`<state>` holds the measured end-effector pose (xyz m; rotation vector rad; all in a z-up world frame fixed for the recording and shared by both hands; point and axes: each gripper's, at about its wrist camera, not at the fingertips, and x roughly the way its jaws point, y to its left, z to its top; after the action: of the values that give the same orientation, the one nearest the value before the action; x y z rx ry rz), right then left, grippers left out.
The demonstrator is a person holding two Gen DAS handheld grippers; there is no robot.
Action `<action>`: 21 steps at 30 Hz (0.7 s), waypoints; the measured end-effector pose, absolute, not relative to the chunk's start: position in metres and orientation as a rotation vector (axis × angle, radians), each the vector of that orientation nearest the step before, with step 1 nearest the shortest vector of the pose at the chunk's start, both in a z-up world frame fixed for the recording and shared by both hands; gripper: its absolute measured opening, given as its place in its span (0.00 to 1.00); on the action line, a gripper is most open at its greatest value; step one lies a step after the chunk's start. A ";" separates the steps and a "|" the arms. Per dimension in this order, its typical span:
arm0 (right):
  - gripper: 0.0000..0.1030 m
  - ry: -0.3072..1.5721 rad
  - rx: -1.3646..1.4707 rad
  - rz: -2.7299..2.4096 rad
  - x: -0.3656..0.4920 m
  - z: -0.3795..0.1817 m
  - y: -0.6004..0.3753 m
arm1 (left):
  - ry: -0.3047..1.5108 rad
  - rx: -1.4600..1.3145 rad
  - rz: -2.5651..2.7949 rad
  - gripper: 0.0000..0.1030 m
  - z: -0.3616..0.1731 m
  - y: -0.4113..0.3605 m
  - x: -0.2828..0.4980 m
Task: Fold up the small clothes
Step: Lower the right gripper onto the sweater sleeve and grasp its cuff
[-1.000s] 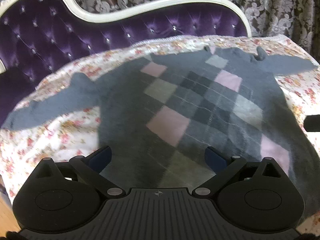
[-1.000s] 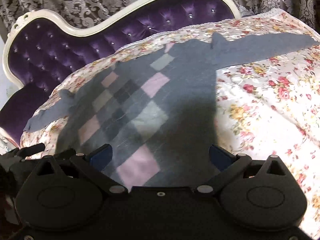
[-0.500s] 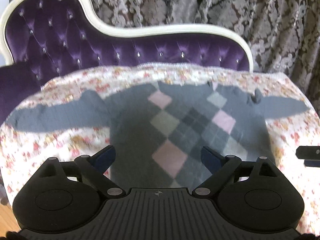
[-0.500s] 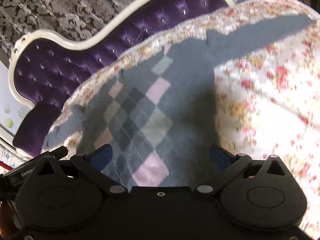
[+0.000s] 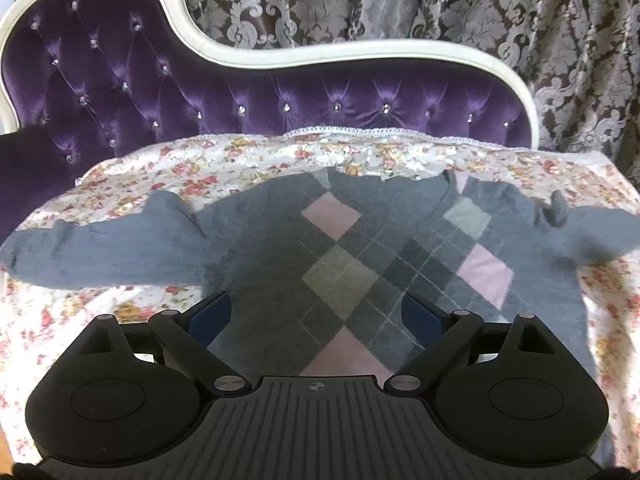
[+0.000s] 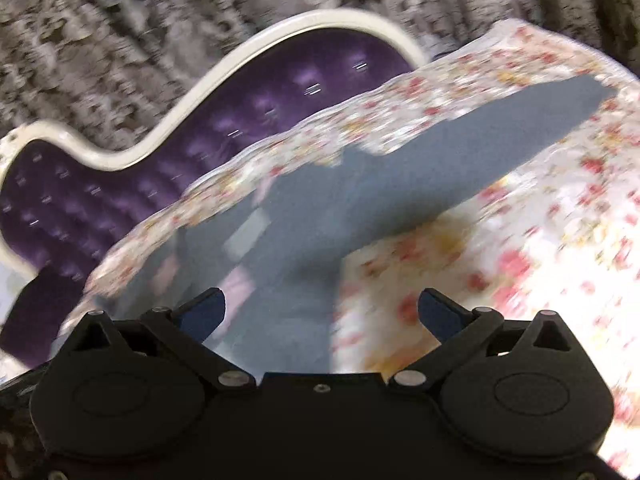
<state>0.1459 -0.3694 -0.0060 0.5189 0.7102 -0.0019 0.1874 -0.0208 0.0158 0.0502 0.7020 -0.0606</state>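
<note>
In the left wrist view, the far left holds the high curled end of a purple tufted sofa back edged with a white carved frame, and behind it hangs a brown and white damask curtain. On the seat lies a floral cloth with a white lace border along its far side, and the grey argyle sweater is spread flat on that cloth, front up, neckline toward the sofa back. Its left sleeve reaches out sideways to the cloth's left edge, then come the pink, beige and dark grey diamonds across the chest, and its right sleeve stretches toward the right edge with a small raised wrinkle at the shoulder. The left gripper hangs over the lower body of the sweater with its blue-padded jaws standing wide apart, having just narrowed a little, and nothing but the flat knit lies between them, untouched. The right wrist view is blurred: the sofa back sits at left, the sweater's body lies in the middle, and one sleeve runs up to the right across the floral cloth. The right gripper hovers over the sweater's right-hand side edge, jaws spread wide, the left pad above the knit and the right pad above bare cloth, gripping nothing.
</note>
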 end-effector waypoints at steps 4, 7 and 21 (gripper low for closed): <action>0.99 0.658 0.503 -0.076 0.166 -0.018 -0.402 | 0.728 0.045 -0.076 0.90 -0.007 -0.023 0.204; 0.99 0.618 0.517 -0.132 0.181 -0.027 -0.429 | 0.760 0.046 -0.082 0.90 -0.025 -0.024 0.213; 1.00 0.521 0.616 -0.388 0.221 -0.067 -0.529 | 0.709 0.053 -0.090 0.96 -0.059 -0.022 0.204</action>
<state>0.2214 -0.5290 -0.0667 0.6158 0.5213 -0.3876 0.2041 -0.0225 -0.0587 0.0528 0.7094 -0.0897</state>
